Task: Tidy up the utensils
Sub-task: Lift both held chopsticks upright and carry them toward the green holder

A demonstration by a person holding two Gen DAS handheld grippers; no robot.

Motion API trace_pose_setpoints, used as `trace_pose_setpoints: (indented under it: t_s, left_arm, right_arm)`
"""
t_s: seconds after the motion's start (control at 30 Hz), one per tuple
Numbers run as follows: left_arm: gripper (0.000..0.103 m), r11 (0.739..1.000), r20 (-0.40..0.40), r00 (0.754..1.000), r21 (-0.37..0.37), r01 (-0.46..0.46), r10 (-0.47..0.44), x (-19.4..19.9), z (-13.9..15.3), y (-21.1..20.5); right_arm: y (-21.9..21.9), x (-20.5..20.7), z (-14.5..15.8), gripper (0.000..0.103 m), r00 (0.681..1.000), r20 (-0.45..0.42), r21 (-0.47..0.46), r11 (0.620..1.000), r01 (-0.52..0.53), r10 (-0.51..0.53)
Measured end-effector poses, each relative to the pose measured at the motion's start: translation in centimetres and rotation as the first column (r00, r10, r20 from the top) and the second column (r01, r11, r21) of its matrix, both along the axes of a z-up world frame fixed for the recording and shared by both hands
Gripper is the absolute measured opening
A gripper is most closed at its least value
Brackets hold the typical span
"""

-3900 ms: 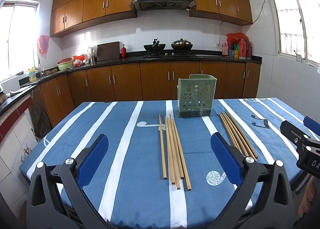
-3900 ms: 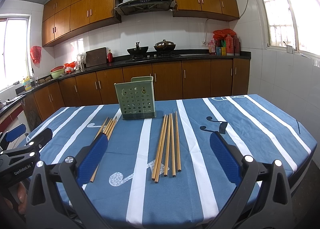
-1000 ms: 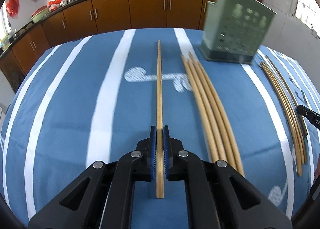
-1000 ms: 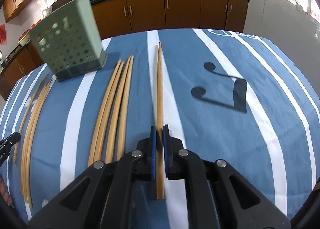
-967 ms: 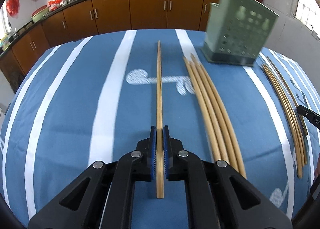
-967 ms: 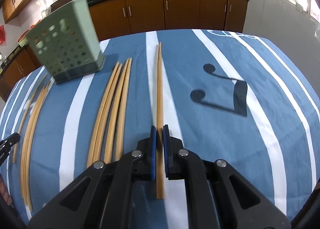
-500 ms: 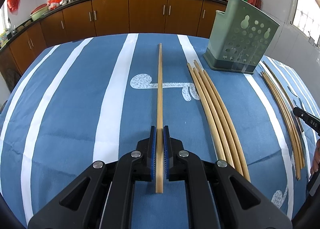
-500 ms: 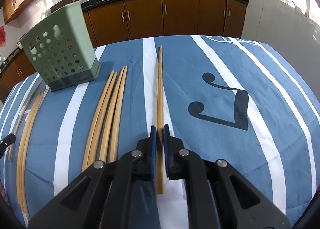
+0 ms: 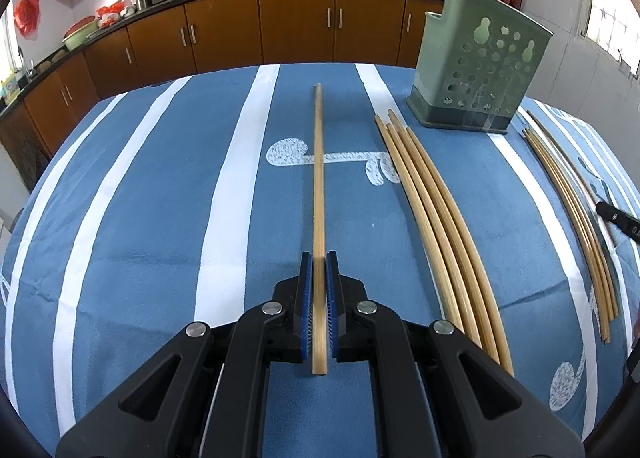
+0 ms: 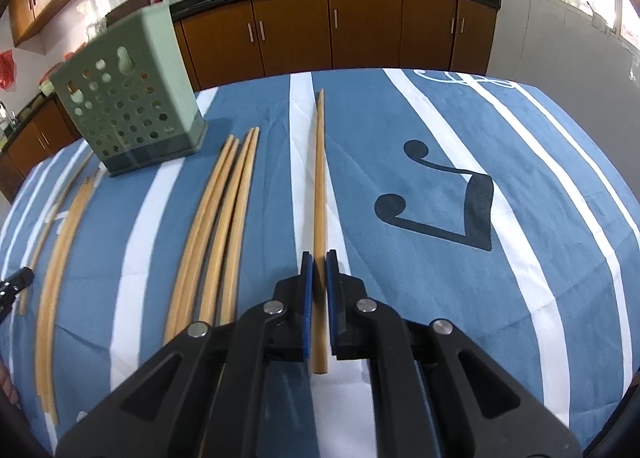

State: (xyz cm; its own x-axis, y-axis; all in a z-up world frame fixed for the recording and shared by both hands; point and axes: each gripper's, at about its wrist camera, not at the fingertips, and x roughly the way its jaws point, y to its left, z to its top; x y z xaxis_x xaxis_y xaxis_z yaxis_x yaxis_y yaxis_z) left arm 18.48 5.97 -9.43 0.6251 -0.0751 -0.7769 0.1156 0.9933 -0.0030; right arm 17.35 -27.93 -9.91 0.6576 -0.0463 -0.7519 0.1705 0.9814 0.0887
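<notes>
Chopsticks lie in two bundles on the blue striped table (image 9: 160, 218), four (image 9: 440, 218) left of the green holder (image 9: 480, 70) and four (image 10: 216, 218) right of it. Each gripper, angled down toward the cloth, holds one more stick lengthwise along its axis. The left gripper (image 9: 319, 264) has its fingers clamped on one chopstick (image 9: 318, 178), the right gripper (image 10: 319, 263) on another chopstick (image 10: 319, 178).
</notes>
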Motion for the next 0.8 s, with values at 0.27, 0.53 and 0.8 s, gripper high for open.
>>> trace_pose_setpoints:
  t_s: [0.27,0.53,0.8]
  left_arm:
    - [0.007,0.999,0.099,0.995,-0.045,-0.013,0.017,-1.6,3.6,1.0]
    - [0.007,0.995,0.224,0.974,-0.096,-0.016,0.037,-2.7,7.8,1.2]
    - [0.007,0.993,0.301,0.952,-0.117,-0.016,0.051,-3.1,10.4,1.3]
  right_arm:
    - [-0.6,-2.3,4.0,0.008,0.992,0.128,0.006,1.0,0.008,-0.008]
    - [-0.8,-3.7,7.7,0.008,0.97,0.243,0.011,1.0,0.014,-0.016]
    - [-1.0,-4.4,10.5,0.008,0.945,0.326,0.013,1.0,0.019,-0.022]
